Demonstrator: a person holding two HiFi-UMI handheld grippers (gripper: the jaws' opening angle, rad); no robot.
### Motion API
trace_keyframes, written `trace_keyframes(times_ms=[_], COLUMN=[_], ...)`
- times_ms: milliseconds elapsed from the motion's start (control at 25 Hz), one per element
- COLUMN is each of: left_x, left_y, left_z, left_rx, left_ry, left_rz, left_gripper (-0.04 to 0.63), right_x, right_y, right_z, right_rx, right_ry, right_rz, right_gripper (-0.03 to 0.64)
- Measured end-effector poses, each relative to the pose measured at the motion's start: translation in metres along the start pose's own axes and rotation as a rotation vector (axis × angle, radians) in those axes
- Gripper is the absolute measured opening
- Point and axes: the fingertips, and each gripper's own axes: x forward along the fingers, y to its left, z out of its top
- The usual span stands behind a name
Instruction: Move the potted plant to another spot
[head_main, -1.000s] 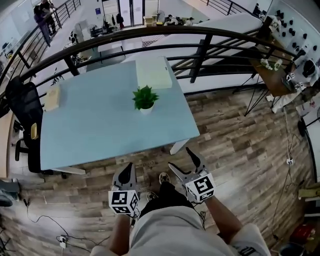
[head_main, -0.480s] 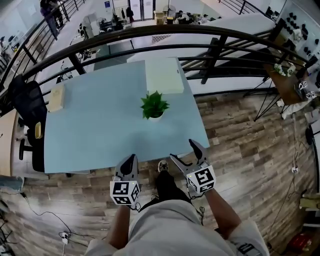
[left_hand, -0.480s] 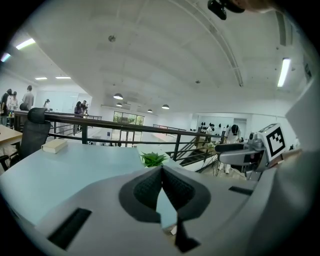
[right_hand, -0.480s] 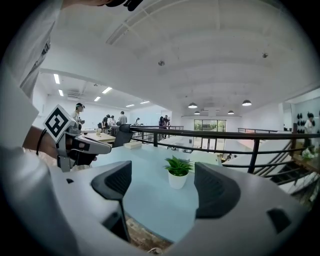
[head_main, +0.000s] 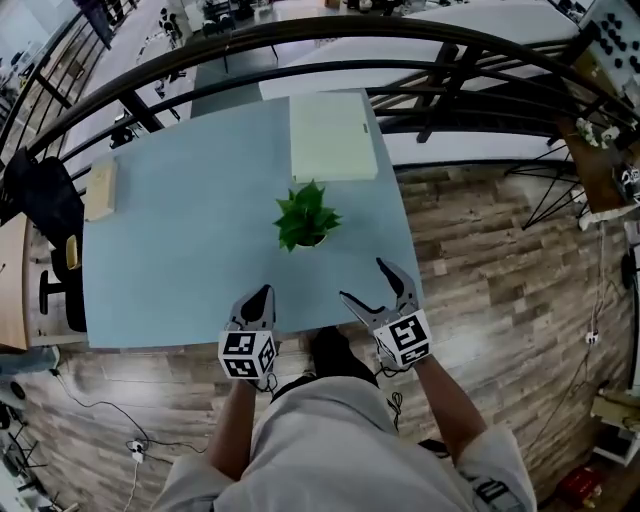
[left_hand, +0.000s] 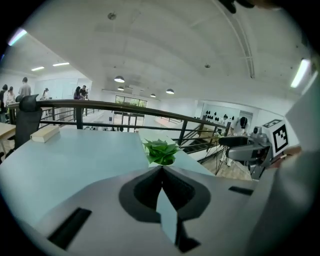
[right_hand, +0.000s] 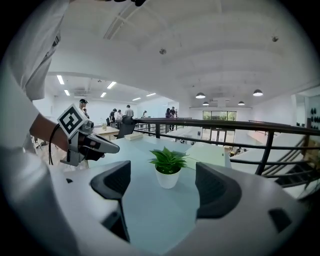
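Big light-blue counter (head_main: 180, 250) across the middle of the frame. Pale green board (head_main: 332, 137) at its top edge, potted plant (head_main: 306, 217) upright just below it, mid-counter. Left hand-held gripper (head_main: 258, 296) at the near edge, lower centre, jaws pressed together, empty. Right hand-held gripper (head_main: 364, 280) beside it, jaws opening, nothing between them.

An open-plan office mezzanine: pale blue desk (head_main: 190, 250), black office chair (head_main: 38, 198), curved railing (right_hand: 208, 122).

1. Bare tabletop (head_main: 180, 260) lies open between its near edge and the potted plant (head_main: 305, 215), and on both sides of it.
2. Behind the plant a pale flat board (head_main: 332, 137), seemingly low, fills the far edge.
3. A railing (head_main: 300, 40) bars the far side.
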Motion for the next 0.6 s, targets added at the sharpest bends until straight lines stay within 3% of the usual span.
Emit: trace_keyframes(times_ms=[280,480,600], left_x=[0.037,0.059,0.063], left_y=[0.021,0.043,0.047], left_z=[-0.013,-0.027,-0.035], left_rx=[-0.047,-0.024,-0.059], left_ry=[0.075,0.128,0.149], left_rz=[0.043,0.109,0.12], left_gripper=[0.011,0.011,0.011], right_x=[0.04,0.076,0.091], right_y=[-0.012,-0.012,-0.008], right_z=[-0.035,-0.056,-0.067], right_rx=[0.015,0.027,0.04], right_ry=[0.076,0.115,0.148], right_rz=[0.079,0.142,0.168], right_gripper=[0.414,0.425,0.425])
